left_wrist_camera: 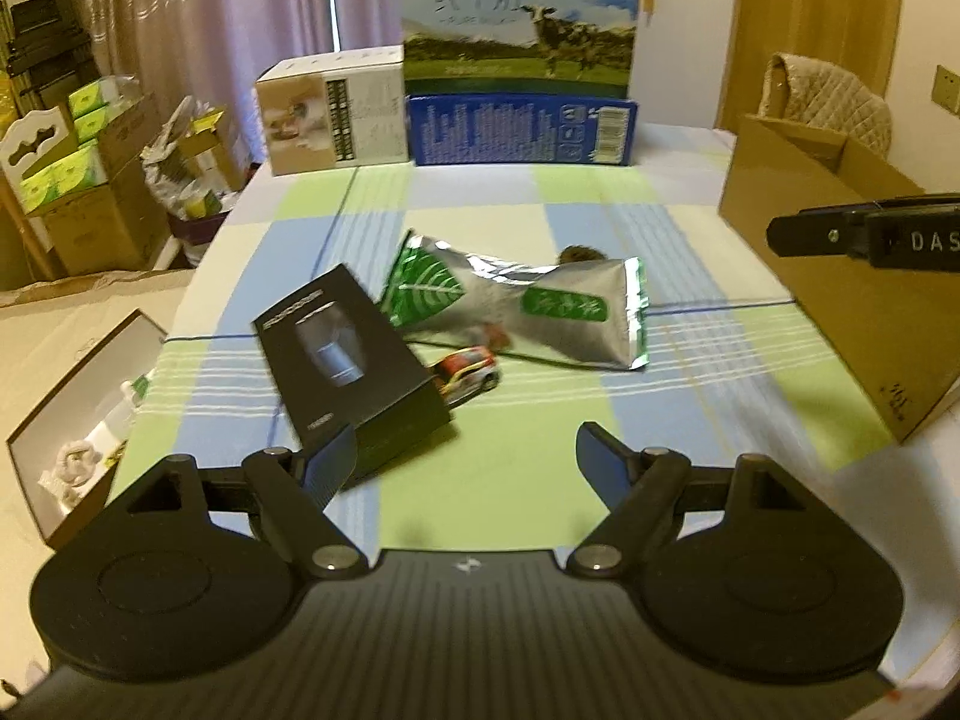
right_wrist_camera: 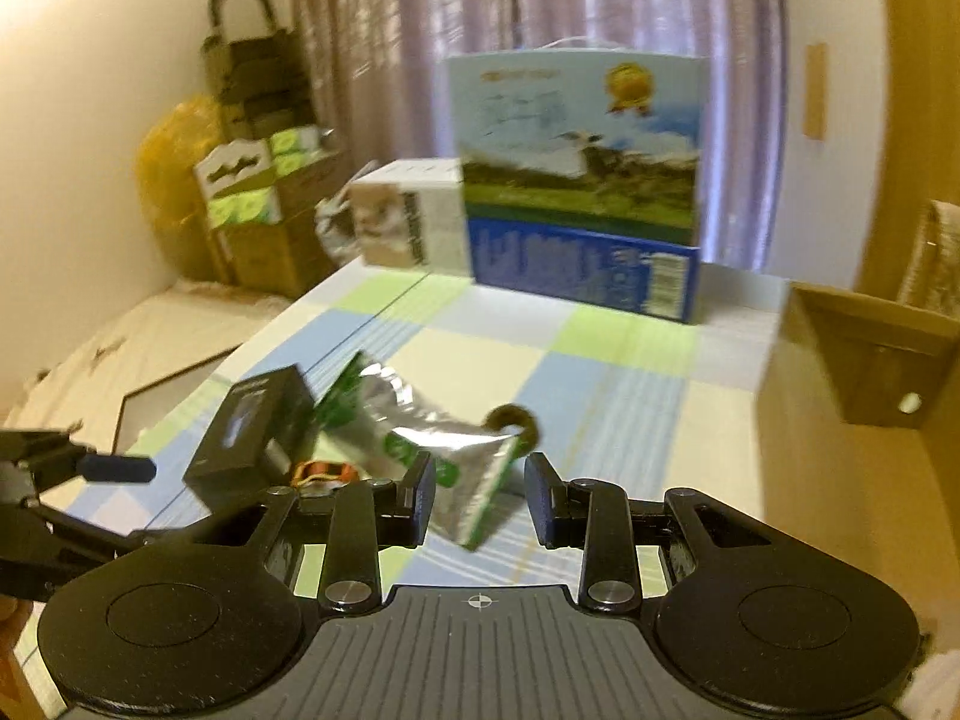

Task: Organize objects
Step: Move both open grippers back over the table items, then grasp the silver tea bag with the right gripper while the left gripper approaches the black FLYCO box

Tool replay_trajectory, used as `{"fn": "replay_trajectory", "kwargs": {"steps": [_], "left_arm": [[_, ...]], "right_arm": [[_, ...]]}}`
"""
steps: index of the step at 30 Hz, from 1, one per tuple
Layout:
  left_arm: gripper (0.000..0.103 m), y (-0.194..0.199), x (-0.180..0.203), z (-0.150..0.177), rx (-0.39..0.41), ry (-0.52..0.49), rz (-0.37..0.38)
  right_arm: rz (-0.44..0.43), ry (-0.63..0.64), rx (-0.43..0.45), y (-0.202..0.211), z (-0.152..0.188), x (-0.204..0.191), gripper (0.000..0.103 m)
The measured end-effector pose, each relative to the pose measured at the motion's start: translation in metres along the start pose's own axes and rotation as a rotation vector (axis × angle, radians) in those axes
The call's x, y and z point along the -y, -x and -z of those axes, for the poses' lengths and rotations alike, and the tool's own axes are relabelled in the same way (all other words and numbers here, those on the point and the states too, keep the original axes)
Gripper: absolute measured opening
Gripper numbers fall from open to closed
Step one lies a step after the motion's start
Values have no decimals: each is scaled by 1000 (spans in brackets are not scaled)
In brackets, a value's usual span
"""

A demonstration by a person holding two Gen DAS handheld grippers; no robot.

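A black box point(left_wrist_camera: 354, 360) lies tilted on the checked cloth, and its near corner touches the left finger of my open left gripper point(left_wrist_camera: 465, 456). Half under its right side sits a small toy car point(left_wrist_camera: 471, 369). A silver and green foil pouch point(left_wrist_camera: 522, 306) lies behind them, with a brown round thing point(left_wrist_camera: 579, 253) at its back. In the right wrist view my right gripper point(right_wrist_camera: 480, 498) is open, and the near end of the pouch point(right_wrist_camera: 432, 438) lies between its fingers. The black box point(right_wrist_camera: 252, 432) and the car point(right_wrist_camera: 324, 471) lie to its left.
An open cardboard box point(left_wrist_camera: 840, 300) stands at the table's right edge, and the right gripper point(left_wrist_camera: 798, 234) hangs in front of it. A white-lined open box point(left_wrist_camera: 78, 420) sits low at the left. A milk carton point(left_wrist_camera: 522, 48), blue box point(left_wrist_camera: 522, 129) and white box point(left_wrist_camera: 333, 111) line the back.
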State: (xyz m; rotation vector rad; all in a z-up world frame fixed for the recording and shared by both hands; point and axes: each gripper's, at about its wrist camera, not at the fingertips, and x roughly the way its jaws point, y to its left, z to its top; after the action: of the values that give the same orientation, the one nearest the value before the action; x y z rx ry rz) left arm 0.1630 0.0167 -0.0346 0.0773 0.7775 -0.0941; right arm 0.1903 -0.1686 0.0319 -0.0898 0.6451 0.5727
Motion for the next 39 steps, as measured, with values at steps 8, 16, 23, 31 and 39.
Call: {"fn": "replay_trajectory", "kwargs": {"steps": [8, 16, 23, 31, 39], "left_arm": [[79, -6, -21, 9, -27, 12, -41], [80, -18, -29, 7, -51, 34, -34], [83, -19, -45, -3, -26, 71, -62], [87, -31, -66, -23, -6, 141, -105], [89, -56, -71, -35, -32, 166, -81]], "right_arm": [[-29, 60, -35, -28, 1, -22, 30], [-39, 141, -55, -49, 0, -36, 32], [-29, 280, -86, -75, 9, -34, 64], [-27, 404, -125, -108, 20, -33, 70], [-60, 592, -129, -134, 24, -52, 72]]}}
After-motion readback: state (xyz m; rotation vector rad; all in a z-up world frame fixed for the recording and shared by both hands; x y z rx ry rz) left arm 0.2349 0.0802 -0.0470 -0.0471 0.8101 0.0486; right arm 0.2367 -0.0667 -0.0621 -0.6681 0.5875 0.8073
